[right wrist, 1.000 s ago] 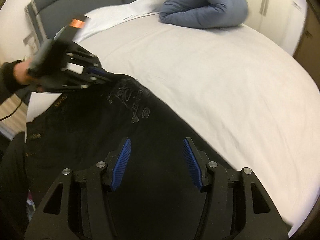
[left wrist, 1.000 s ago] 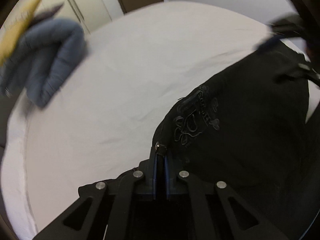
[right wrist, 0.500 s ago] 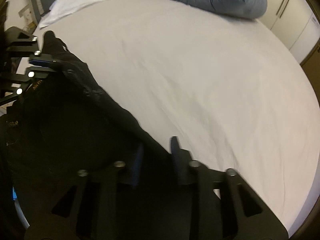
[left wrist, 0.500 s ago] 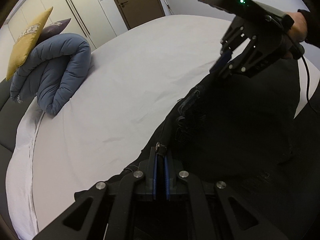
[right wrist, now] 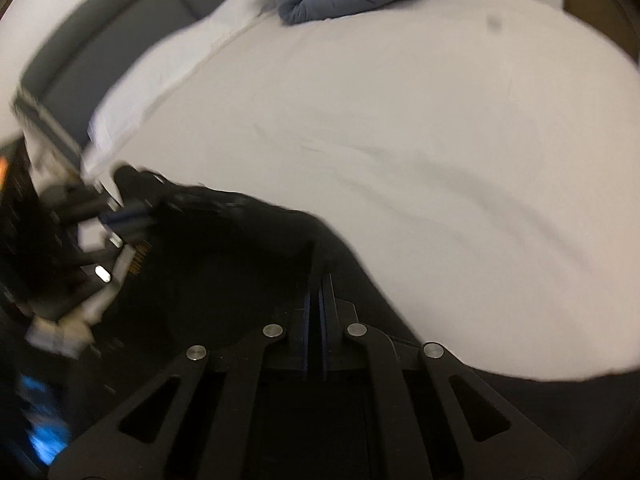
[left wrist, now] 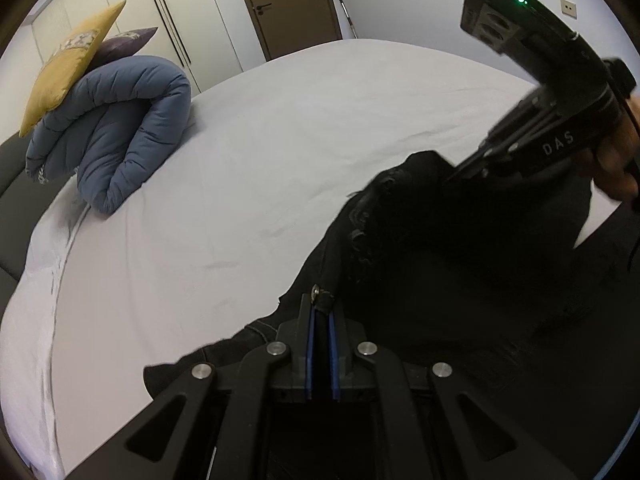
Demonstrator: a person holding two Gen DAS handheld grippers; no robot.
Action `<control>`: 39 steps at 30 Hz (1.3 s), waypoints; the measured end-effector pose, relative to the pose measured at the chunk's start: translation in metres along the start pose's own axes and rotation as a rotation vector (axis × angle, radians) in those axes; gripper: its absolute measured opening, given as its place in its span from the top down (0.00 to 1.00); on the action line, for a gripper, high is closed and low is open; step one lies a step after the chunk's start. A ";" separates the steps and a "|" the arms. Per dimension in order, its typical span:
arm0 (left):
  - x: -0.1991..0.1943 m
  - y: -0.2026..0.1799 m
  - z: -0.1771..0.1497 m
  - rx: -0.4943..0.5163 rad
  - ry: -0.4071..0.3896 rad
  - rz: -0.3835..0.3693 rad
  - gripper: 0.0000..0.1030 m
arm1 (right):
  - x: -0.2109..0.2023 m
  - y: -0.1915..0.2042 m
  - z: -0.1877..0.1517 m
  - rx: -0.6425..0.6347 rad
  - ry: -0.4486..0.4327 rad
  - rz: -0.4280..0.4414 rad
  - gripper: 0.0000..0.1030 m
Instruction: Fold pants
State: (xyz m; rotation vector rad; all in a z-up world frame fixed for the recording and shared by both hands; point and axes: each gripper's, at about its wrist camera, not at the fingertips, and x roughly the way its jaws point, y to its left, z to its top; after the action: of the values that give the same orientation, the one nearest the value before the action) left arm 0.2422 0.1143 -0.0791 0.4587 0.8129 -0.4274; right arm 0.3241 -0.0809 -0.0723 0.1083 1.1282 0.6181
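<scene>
Right hand-held gripper [right wrist: 315,300], wide open a second ago, now pinches the black pants [right wrist: 224,248].

Your right wrist view is smeared by motion, so the left tongs [right wrist: 120,216] at its left edge show only as a dark blur and you cannot read how their jaws stand there. The black pants [right wrist: 224,264] lose all seams and folds in shadow, and their lower part runs out of both pictures. In the left wrist view, the tips of your right tongs [left wrist: 452,176] sink into the dark cloth [left wrist: 460,264], hiding exactly where they bite. Your right hand [left wrist: 618,168] is cut off by the right edge. The yellow cushion [left wrist: 68,64] covers most of the purple one [left wrist: 128,38] behind it.
</scene>
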 end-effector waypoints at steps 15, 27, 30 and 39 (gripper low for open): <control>-0.058 -0.038 -0.095 0.083 0.023 -0.097 0.94 | -0.017 0.122 -0.142 -0.576 0.037 -0.385 0.98; -0.091 -0.090 -0.181 0.250 0.092 -0.139 0.94 | 0.052 0.216 -0.237 -0.751 0.131 -0.522 0.98; -0.096 -0.092 -0.189 0.274 0.101 -0.142 0.94 | 0.062 0.229 -0.243 -0.769 0.144 -0.537 0.98; -0.110 -0.108 -0.210 0.351 0.107 -0.137 0.94 | 0.077 0.250 -0.277 -0.815 0.164 -0.575 0.98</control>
State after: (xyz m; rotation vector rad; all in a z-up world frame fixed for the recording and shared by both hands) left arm -0.0050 0.1600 -0.1451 0.7593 0.8794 -0.6819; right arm 0.0032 0.1039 -0.1613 -0.9480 0.9244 0.5260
